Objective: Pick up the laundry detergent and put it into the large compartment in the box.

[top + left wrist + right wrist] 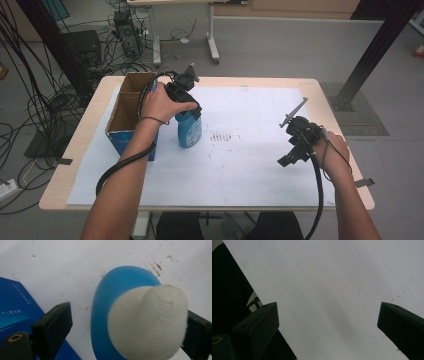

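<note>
While my left gripper (125, 327) straddles the blue bottle's (189, 131) white cap (147, 322) unclenched beside the cardboard box (131, 116), my right gripper (328, 325) gapes idle.

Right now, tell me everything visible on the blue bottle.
The blue bottle looks like glossy plastic, with a white cap on top. It stands upright on the white sheet, just right of the cardboard box. The left gripper sits over it, jaws either side of the cap with a gap showing at one side.

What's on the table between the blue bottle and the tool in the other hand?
In the high view, only bare white sheet with faint specks lies between the blue bottle and the right gripper.
</note>
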The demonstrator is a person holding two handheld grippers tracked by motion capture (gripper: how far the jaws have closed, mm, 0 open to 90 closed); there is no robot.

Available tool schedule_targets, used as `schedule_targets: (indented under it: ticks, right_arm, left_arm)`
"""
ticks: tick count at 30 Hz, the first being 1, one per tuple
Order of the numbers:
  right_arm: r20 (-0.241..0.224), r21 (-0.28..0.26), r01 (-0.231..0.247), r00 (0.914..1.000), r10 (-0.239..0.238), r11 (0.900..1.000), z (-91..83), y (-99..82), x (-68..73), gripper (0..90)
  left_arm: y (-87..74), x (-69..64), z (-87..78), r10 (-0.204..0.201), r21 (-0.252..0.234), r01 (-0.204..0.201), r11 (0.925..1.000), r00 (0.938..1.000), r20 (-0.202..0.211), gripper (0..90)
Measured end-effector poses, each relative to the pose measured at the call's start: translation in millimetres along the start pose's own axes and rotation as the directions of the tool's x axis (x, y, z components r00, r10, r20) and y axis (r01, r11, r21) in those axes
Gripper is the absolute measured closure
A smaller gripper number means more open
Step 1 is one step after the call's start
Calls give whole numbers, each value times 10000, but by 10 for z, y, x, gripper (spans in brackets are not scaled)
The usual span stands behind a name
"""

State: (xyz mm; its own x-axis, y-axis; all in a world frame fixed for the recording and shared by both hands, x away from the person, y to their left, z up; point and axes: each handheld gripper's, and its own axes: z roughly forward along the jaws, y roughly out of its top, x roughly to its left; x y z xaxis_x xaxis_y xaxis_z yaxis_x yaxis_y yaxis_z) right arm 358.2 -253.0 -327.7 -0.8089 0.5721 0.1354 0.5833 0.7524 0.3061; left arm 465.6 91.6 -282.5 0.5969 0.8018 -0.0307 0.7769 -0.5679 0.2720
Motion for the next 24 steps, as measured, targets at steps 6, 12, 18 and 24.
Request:
schedule_targets:
  ticks: [6,12,18,24]
  right_arm:
    - [40,-44,-8,10000,8,10000,1,-4,-2,36]
    - [22,-47,-2,10000,2,10000,2,-6,-3,36]
    - [13,-47,-49,10000,49,10000,1,-10,-5,36]
    - [25,-57,-45,10000,46,10000,4,-13,-10,36]
  left_arm:
    - [-3,0,1,12,43,-13,10000,10000,32,139]
    - [4,-9,-4,63,-17,-63,10000,9999,91,163]
    - [10,-22,-2,162,83,-162,9998,9998,93,220]
    - [0,-25,-1,183,95,-185,9998,9998,124,239]
